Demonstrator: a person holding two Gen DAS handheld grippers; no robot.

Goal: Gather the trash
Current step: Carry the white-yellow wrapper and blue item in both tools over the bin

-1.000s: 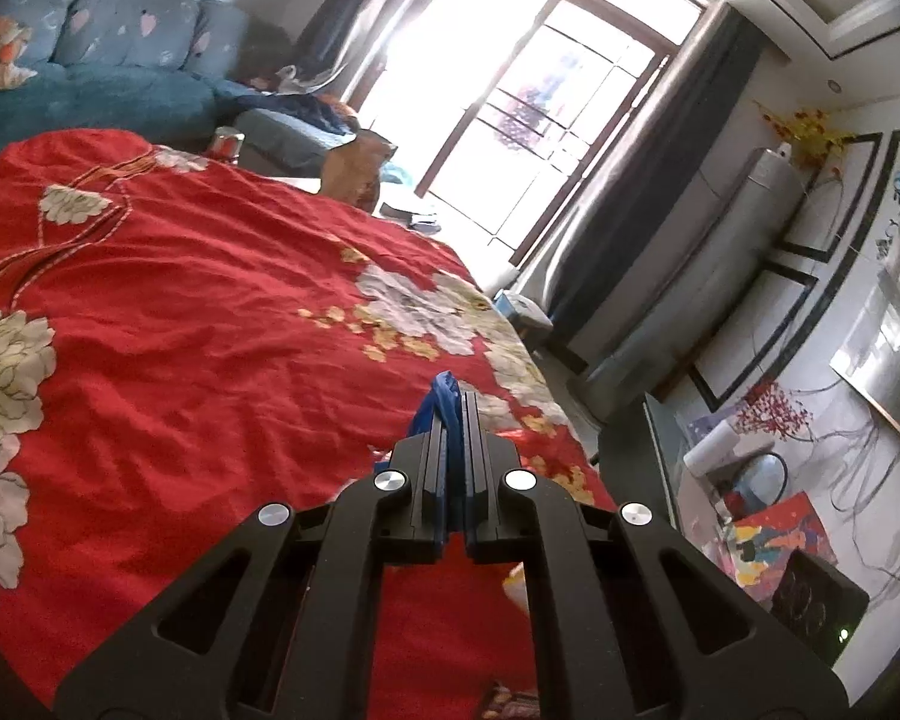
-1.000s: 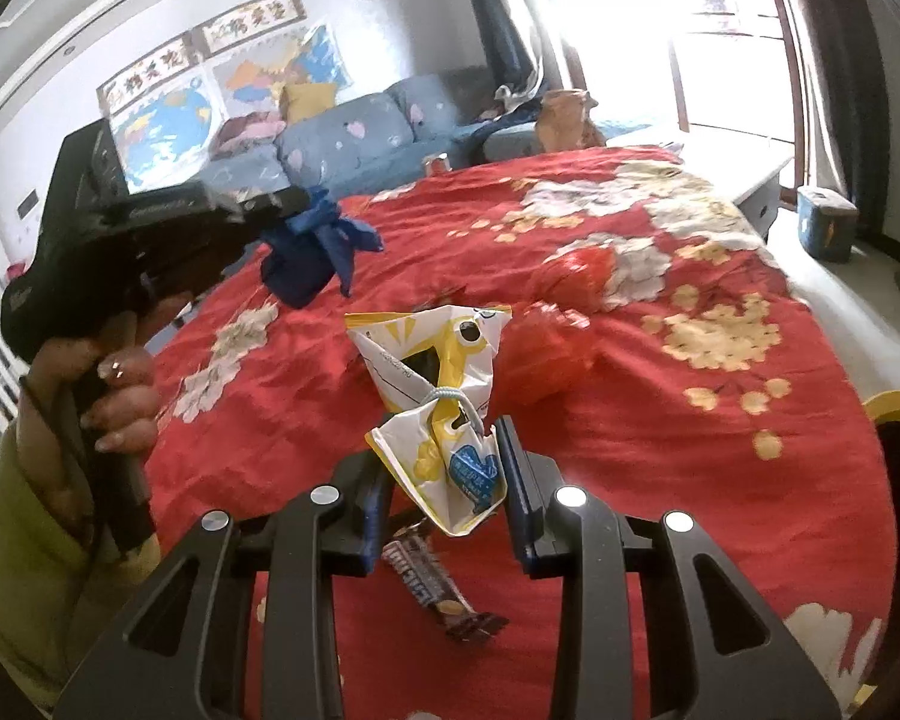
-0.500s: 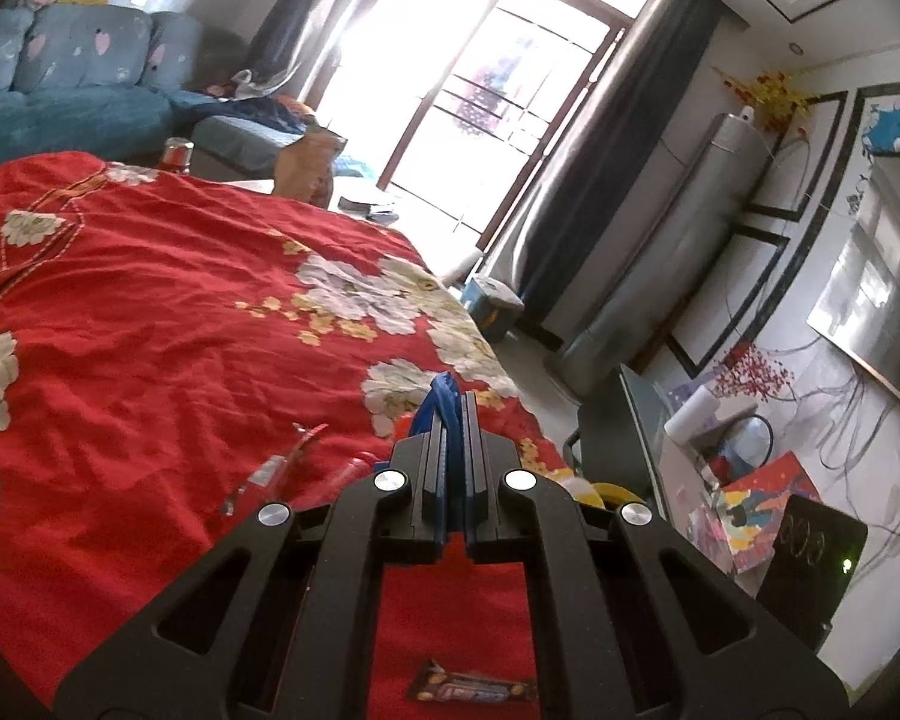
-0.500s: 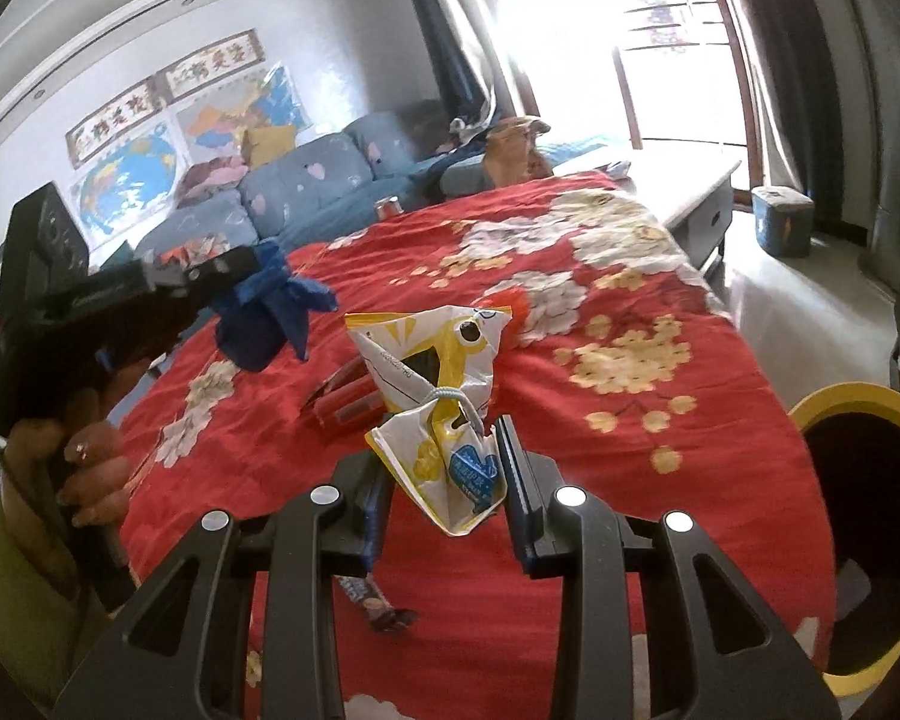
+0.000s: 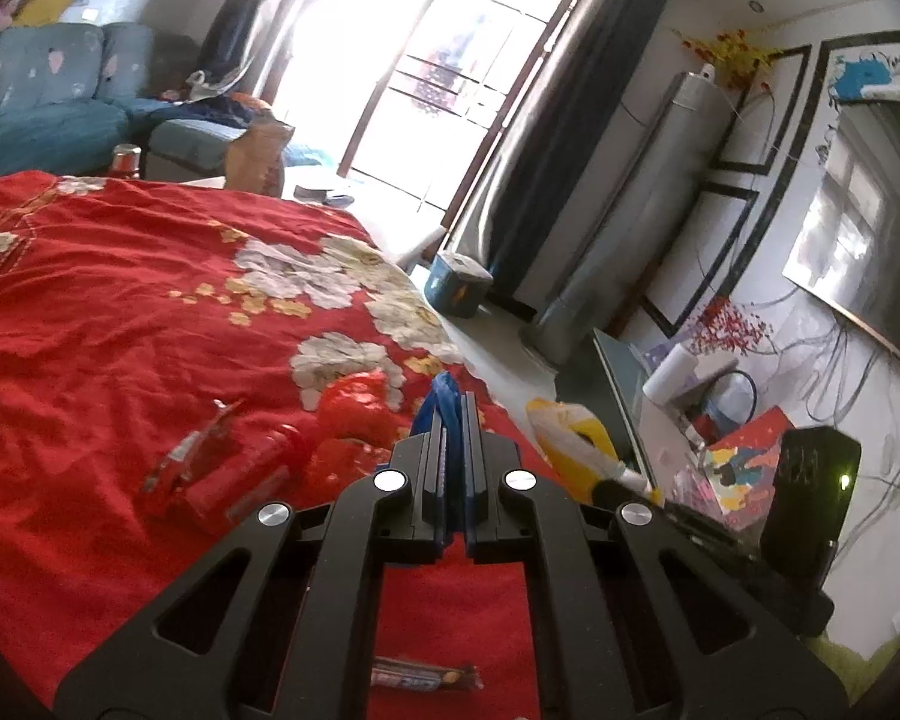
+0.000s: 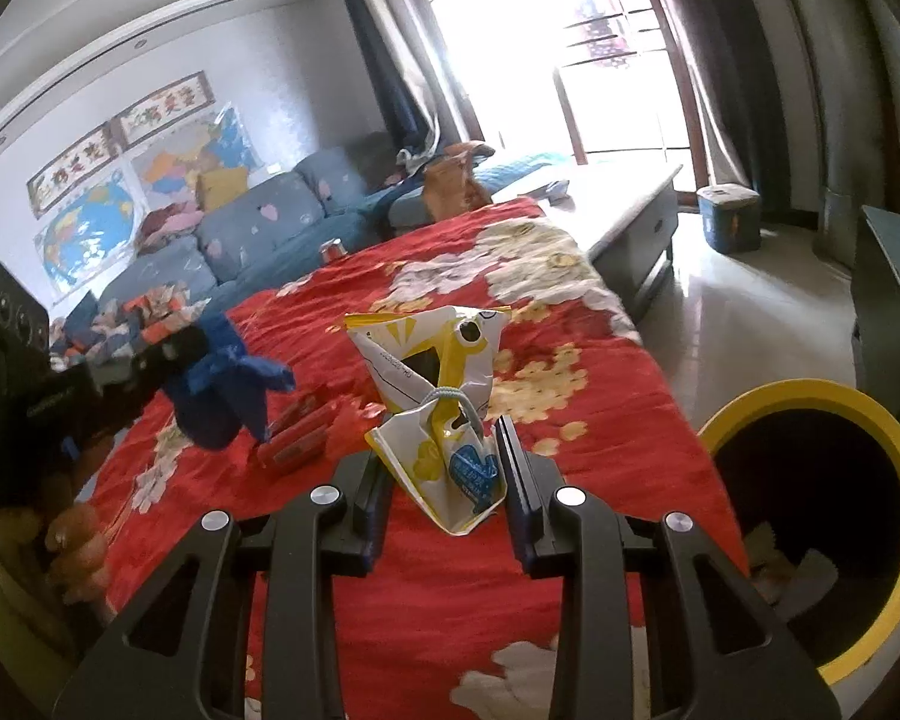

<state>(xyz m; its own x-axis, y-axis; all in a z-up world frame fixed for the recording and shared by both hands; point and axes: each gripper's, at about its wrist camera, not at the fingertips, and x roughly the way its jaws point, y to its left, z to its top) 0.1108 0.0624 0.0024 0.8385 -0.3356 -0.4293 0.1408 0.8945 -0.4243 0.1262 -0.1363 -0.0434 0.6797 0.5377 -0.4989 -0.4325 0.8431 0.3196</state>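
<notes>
Jaws first: right gripper (image 6: 444, 468) is clamped on a crumpled yellow-and-white plastic snack bag (image 6: 435, 402) at centre frame, left gripper (image 5: 453, 420) pinched tight on a wadded blue plastic scrap (image 6: 225, 387). Yellow-rimmed black bin (image 6: 822, 516) now fills the lower right, way closer than before. Risk: letting go early drops stuff on the red floral bedspread (image 6: 450, 600).

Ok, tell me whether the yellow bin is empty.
Not empty: pale scraps lie at the bottom of the yellow bin, seen from the right wrist.

Red cloth (image 6: 342, 324) with pale flowers, yellow-white bag (image 6: 444, 372), blue wad (image 6: 222, 396), yellow-rimmed, seemingly dark bin (image 6: 810, 396)
</notes>
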